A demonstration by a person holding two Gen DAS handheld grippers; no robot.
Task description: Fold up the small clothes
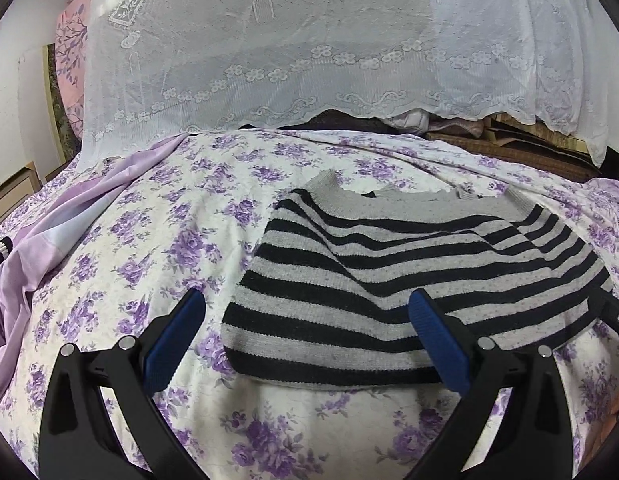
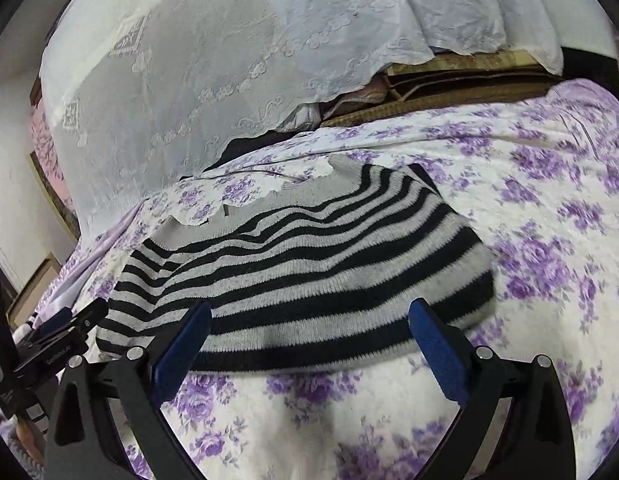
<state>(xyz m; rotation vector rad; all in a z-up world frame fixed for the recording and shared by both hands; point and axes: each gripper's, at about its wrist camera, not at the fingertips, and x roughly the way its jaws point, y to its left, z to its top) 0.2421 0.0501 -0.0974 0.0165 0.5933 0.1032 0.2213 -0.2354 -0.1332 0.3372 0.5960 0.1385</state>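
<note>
A grey and black striped sweater (image 1: 389,272) lies folded on the flowered bed sheet (image 1: 181,216), neckline pointing away from me. My left gripper (image 1: 307,298) is open over the sweater's near left corner, with its blue pads (image 1: 173,344) wide apart and holding nothing. In the right wrist view the same sweater (image 2: 309,256) fills the middle. My right gripper (image 2: 309,308) is open just above its near hem, also empty. The left gripper's black body (image 2: 65,336) shows beside the sweater's left edge.
A lilac garment (image 1: 49,248) lies crumpled on the sheet to the left. Behind the bed hangs a white lace cloth (image 1: 309,40) over stacked things, with woven mats (image 1: 509,144) at the back right. Bare sheet (image 2: 549,280) stretches to the sweater's right.
</note>
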